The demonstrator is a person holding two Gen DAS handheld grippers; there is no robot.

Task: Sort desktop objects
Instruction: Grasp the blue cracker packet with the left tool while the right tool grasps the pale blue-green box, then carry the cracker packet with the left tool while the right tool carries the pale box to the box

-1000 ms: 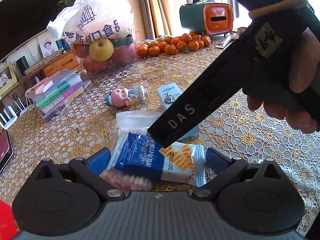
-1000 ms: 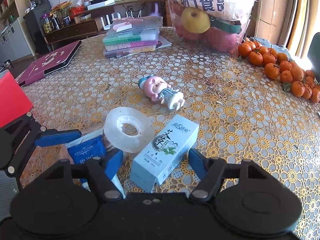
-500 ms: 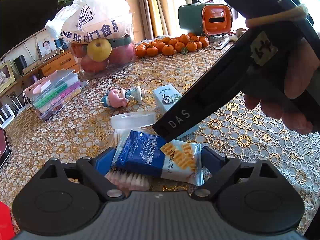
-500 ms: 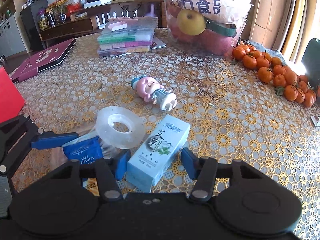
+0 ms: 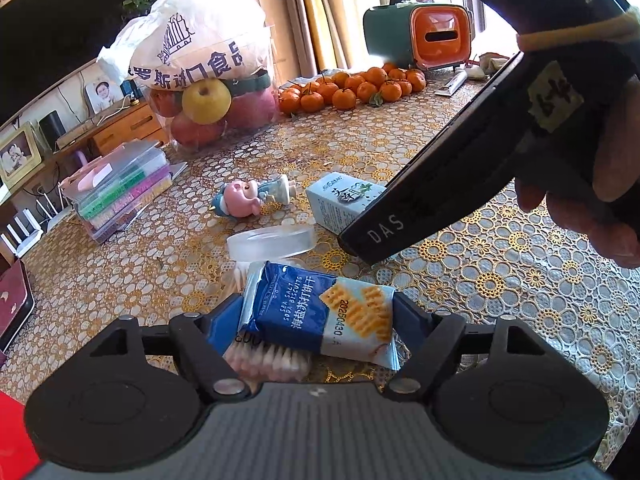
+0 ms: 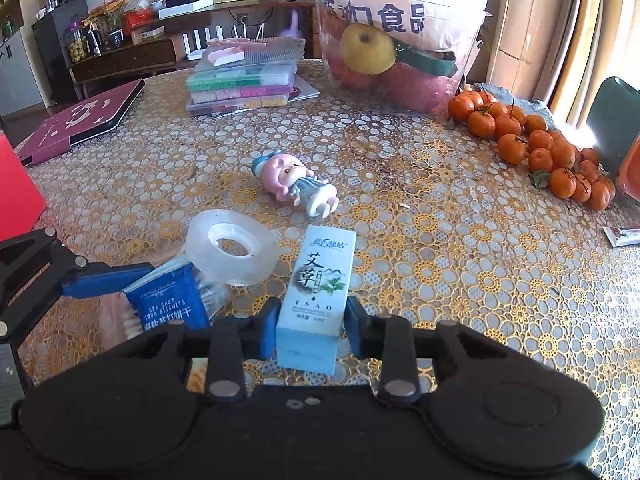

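Observation:
A blue sea-salt biscuit packet [image 5: 316, 312] lies on a bag of cotton swabs [image 5: 268, 360] on the lace tablecloth. My left gripper [image 5: 316, 320] has its blue pads pressed against both ends of the packet. Beyond it lie a clear tape roll [image 5: 272, 242] and a pink toy figure [image 5: 250, 198]. In the right wrist view my right gripper [image 6: 312, 326] is shut on the near end of a light blue box [image 6: 316, 296]. The tape roll [image 6: 232, 246] and biscuit packet [image 6: 168, 304] sit to its left, the toy figure [image 6: 296, 186] further back.
At the back stand a bag of apples [image 6: 380, 68], a heap of mandarins [image 6: 540, 148], stacked plastic boxes [image 6: 240, 80] and a green-orange appliance [image 5: 424, 36]. A maroon case [image 6: 80, 120] and a red object [image 6: 16, 192] are at the left.
My right gripper's fingers closed on the blue box, which turned straight between them. The left fingers drew in against the biscuit packet.

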